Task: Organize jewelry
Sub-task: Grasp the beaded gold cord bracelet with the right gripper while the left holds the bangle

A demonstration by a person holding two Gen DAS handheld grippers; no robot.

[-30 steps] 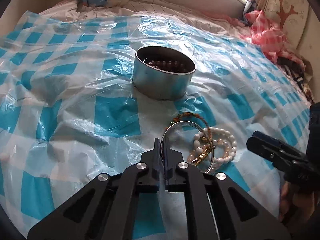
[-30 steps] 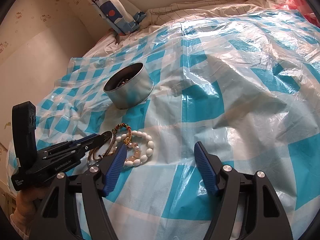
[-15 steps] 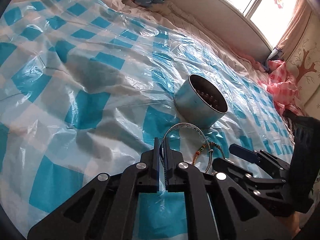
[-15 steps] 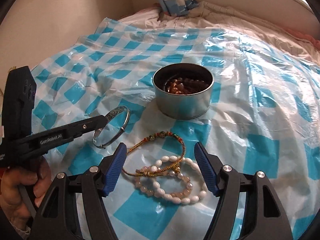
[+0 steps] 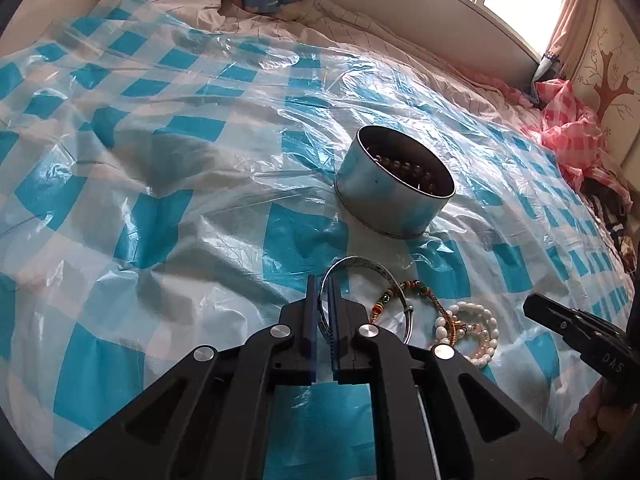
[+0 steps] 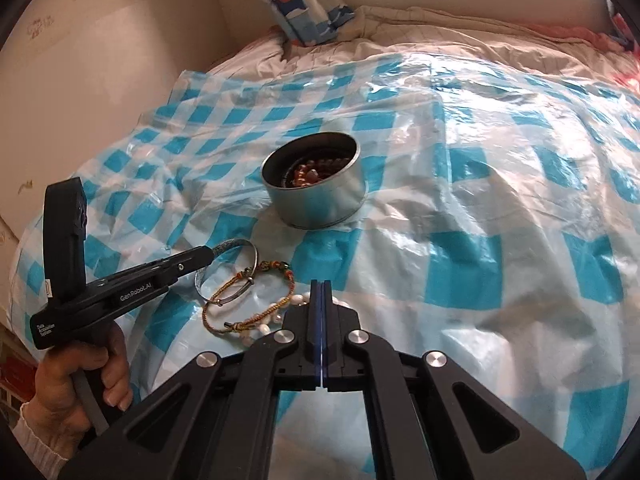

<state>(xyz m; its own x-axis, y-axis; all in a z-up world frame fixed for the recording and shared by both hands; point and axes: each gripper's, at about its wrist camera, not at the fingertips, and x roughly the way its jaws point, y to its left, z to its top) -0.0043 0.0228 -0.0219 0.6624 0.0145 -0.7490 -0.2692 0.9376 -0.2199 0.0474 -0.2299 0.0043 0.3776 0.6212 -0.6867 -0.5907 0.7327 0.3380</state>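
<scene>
My left gripper (image 5: pixel 321 286) is shut on a silver bangle (image 5: pixel 362 264), held just above the blue-checked plastic sheet; it also shows in the right wrist view (image 6: pixel 234 245). A round metal tin (image 5: pixel 394 196) with dark beads inside stands beyond it, also in the right wrist view (image 6: pixel 316 190). A gold cord bracelet (image 6: pixel 256 304) and a white pearl bracelet (image 5: pixel 472 330) lie on the sheet. My right gripper (image 6: pixel 320 284) has its fingers closed together above the pearl bracelet; I cannot tell whether they pinch it.
The checked plastic sheet (image 5: pixel 160 200) covers a soft, uneven bed. A blue-patterned pillow (image 6: pixel 300 4) lies at the head. Pink checked cloth (image 5: pixel 568 136) is piled at the right by the wall. A window is behind.
My right gripper has closed from wide open and come down over the pearl bracelet. My left gripper still holds the silver bangle, now lower beside the other bracelets.
</scene>
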